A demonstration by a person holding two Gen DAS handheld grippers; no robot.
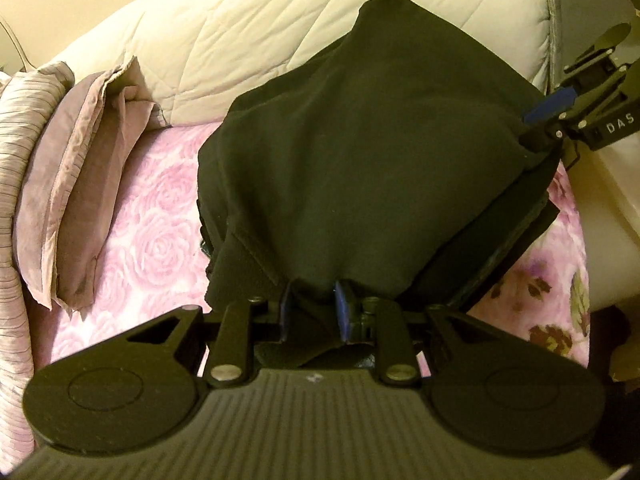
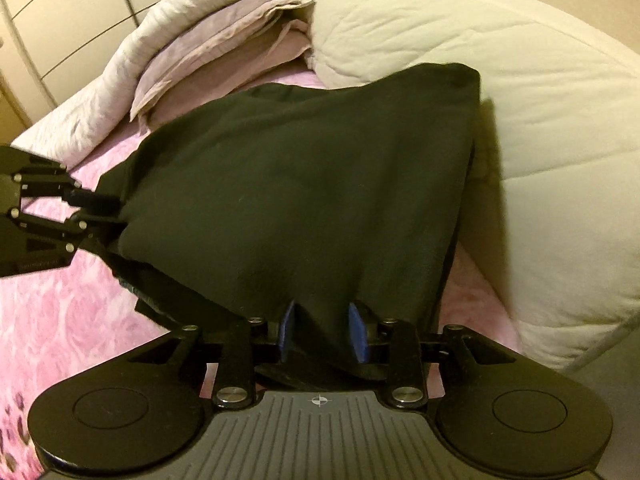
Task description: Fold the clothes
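Black cloth is bunching between the blue pads of the left gripper (image 1: 314, 312), hiding their tips. Likewise the right gripper (image 2: 324, 328) is pinching a corner of the same dark garment (image 1: 360, 160), whose underside and lower folds are lying out of sight (too dark to read). It is hanging stretched between both claws above the pink rose-patterned sheet (image 1: 152, 240), near the cream quilt (image 2: 520, 120).
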